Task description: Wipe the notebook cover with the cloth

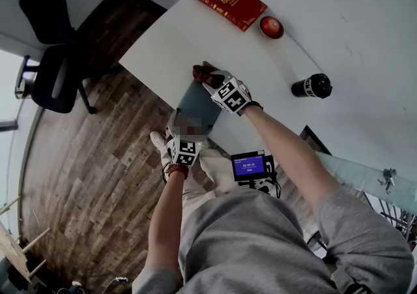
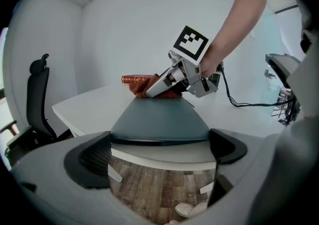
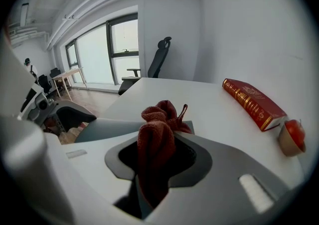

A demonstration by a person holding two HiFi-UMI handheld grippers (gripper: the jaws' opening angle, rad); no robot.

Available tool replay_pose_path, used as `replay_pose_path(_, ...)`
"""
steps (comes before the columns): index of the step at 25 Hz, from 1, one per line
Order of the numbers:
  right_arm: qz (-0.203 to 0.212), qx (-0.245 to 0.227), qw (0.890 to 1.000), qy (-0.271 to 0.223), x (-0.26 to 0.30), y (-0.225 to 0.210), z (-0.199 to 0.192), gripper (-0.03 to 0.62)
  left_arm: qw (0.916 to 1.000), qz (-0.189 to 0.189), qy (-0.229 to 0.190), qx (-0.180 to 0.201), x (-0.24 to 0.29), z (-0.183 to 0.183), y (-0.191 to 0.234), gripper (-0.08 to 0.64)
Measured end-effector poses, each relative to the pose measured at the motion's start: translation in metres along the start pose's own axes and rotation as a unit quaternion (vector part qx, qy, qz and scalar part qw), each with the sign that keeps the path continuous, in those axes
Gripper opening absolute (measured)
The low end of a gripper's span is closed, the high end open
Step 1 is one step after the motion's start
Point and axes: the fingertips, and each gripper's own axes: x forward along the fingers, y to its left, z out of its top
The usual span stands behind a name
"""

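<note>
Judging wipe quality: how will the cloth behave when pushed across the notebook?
Probably floppy: the cloth hangs bunched in loose folds in the right tool. Its fuzzy pile likely drags rather than slips on the notebook.

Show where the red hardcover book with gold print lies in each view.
Head view: the red hardcover book lies top centre, on the white table.
Left gripper view: a thin red strip left of centre, behind the rust-red cloth.
Right gripper view: right side.
Shared landmark: the grey-blue notebook.
</note>
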Motion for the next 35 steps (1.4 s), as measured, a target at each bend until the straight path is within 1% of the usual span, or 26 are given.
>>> replay_pose_path(7,0.006,-0.014,1.000,0.005,0.000,0.013,0.002,0.115,1.0000,-0.001,0.003,-0.001,-0.001,-0.001,0.002,0.604)
replay_pose_path(15,0.015,-0.027,1.000,-0.002,-0.001,0.037,0.006,0.115,1.0000,-0.002,0.001,0.000,-0.001,-0.001,0.002,0.604)
replay_pose_path(20,0.028,-0.038,0.999,0.001,-0.002,0.053,0.005,0.115,1.0000,0.002,-0.001,0.000,0.000,-0.001,0.003,0.604)
replay_pose_path(25,0.053,-0.049,0.997,0.002,-0.003,0.077,0.004,0.115,1.0000,0.002,-0.001,0.000,-0.002,-0.001,0.003,0.604)
replay_pose_path(35,0.088,-0.075,0.993,0.002,-0.006,0.108,0.003,0.116,1.0000,-0.001,0.002,0.000,-0.001,0.000,0.002,0.604)
